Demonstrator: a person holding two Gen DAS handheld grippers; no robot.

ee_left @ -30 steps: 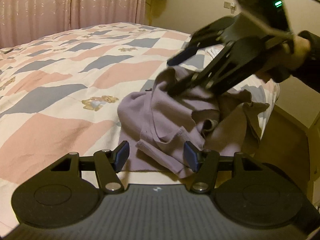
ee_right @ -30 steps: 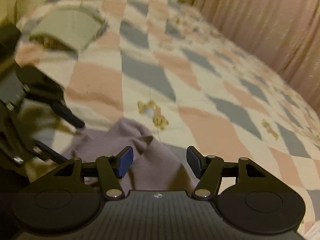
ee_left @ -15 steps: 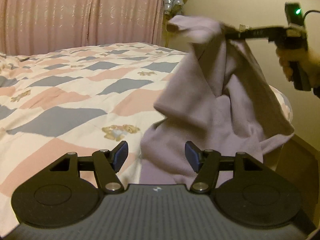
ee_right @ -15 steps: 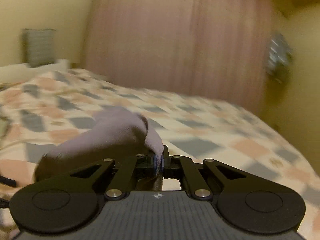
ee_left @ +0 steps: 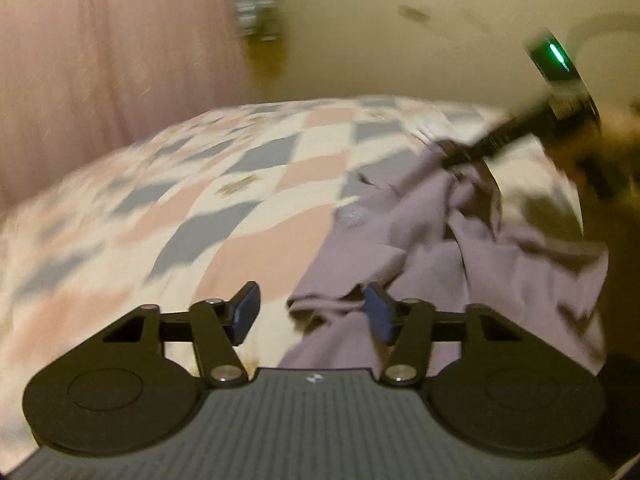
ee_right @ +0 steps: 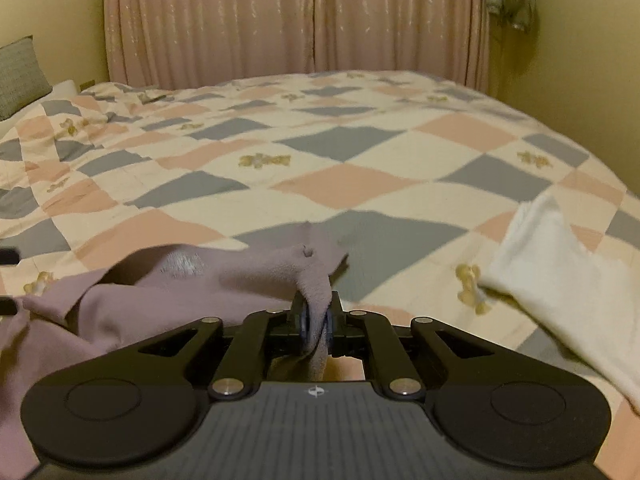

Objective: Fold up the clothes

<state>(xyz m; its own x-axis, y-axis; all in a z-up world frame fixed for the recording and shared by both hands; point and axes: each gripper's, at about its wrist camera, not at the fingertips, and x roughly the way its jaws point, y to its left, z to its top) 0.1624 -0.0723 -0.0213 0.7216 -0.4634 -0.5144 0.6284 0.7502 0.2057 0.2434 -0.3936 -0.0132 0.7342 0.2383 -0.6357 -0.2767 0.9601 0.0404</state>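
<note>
While our right gripper [ee_right: 318, 326] was clamped on one bunched corner of the lilac garment [ee_right: 168, 292], our left gripper [ee_left: 312, 312] stood with its fingers apart, holding nothing, above the garment's near edge. The garment lay rumpled on the checked quilt [ee_right: 360, 184], near the bed's edge. We judged two risks: the small bite of fabric could slip from the pads under tension, and loose cloth could slide off the bed. A white garment [ee_right: 560, 264] lay near enough to snag.
</note>
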